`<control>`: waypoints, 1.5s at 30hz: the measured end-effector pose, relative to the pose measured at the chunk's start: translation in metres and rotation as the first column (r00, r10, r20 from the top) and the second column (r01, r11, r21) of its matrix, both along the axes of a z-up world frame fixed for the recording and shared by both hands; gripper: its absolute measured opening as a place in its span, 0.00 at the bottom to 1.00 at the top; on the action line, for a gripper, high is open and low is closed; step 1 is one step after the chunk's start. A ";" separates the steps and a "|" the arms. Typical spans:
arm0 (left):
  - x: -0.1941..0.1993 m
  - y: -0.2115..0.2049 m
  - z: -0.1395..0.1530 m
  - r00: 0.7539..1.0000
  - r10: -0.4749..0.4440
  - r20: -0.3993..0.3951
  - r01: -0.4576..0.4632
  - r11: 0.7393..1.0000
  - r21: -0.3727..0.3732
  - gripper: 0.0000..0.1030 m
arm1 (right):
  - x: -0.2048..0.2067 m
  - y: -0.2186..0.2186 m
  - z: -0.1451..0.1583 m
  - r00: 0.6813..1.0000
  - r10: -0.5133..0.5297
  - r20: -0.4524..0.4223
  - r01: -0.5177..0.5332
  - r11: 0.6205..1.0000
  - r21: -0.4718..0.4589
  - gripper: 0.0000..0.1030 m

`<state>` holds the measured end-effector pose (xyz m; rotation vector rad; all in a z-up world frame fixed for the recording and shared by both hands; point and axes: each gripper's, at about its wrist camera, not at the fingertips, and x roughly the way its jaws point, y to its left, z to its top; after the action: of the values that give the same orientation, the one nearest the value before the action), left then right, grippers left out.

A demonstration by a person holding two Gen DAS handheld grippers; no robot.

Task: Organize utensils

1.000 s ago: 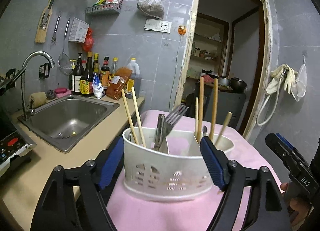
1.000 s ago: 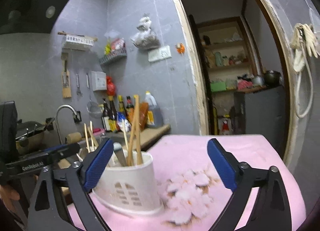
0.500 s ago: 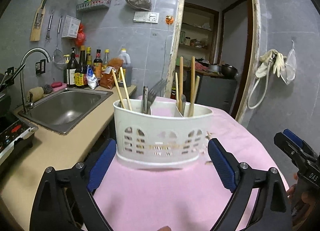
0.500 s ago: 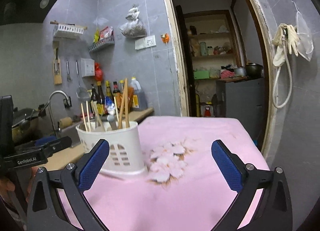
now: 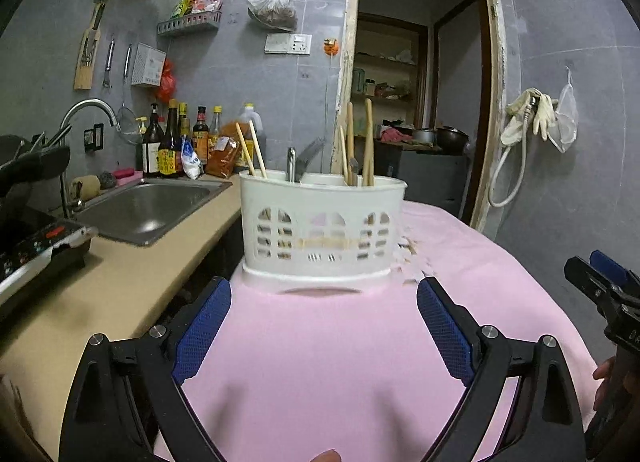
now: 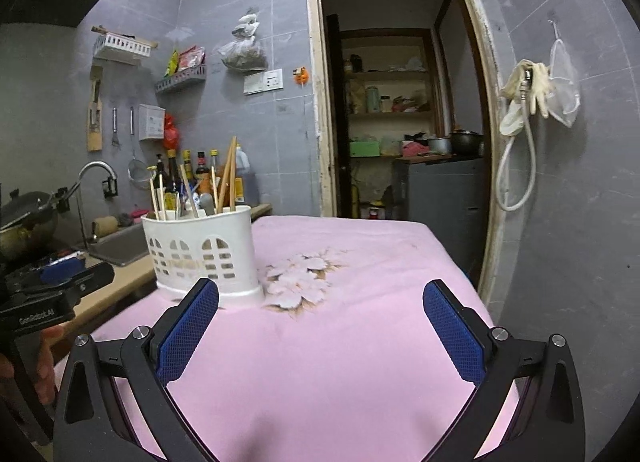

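A white plastic utensil caddy (image 5: 322, 223) stands on the pink tablecloth (image 5: 320, 362); it also shows in the right wrist view (image 6: 204, 252). It holds wooden chopsticks (image 5: 250, 149), a metal fork (image 5: 304, 155) and more wooden sticks (image 5: 366, 141). My left gripper (image 5: 323, 332) is open and empty, a short way in front of the caddy. My right gripper (image 6: 320, 332) is open and empty over the cloth, with the caddy ahead to its left.
A steel sink (image 5: 148, 205) with a tap and sauce bottles (image 5: 168, 145) is on the beige counter (image 5: 120, 274) to the left. An induction cooker (image 5: 36, 246) sits at the near left. An open doorway (image 6: 400, 121) lies behind the table.
Both grippers have drawn back from the caddy. The left gripper's fingers, which stood on either side of it, are now clear in front of it.
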<state>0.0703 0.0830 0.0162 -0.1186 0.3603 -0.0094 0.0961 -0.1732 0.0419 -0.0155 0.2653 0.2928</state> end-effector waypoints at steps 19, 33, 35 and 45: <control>-0.024 -0.010 -0.005 1.000 -0.005 0.029 0.004 1.000 0.021 0.89 | -0.028 -0.009 -0.010 0.999 -0.033 -0.020 0.033 0.999 0.016 1.00; -0.025 -0.010 -0.004 0.999 -0.002 0.032 0.002 1.000 0.021 0.89 | -0.028 -0.010 -0.011 0.999 -0.034 -0.017 0.035 0.999 0.023 1.00; -0.025 -0.010 -0.005 0.999 -0.001 0.032 0.001 1.000 0.022 0.89 | -0.028 -0.010 -0.010 0.999 -0.035 -0.018 0.036 0.999 0.024 1.00; -0.024 -0.010 -0.005 0.999 0.000 0.032 -0.001 1.000 0.027 0.89 | -0.028 -0.012 -0.011 0.999 -0.039 -0.018 0.039 0.999 0.028 1.00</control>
<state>0.0460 0.0734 0.0117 -0.0919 0.3283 -0.0055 0.0684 -0.1853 0.0306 0.0203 0.2789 0.2582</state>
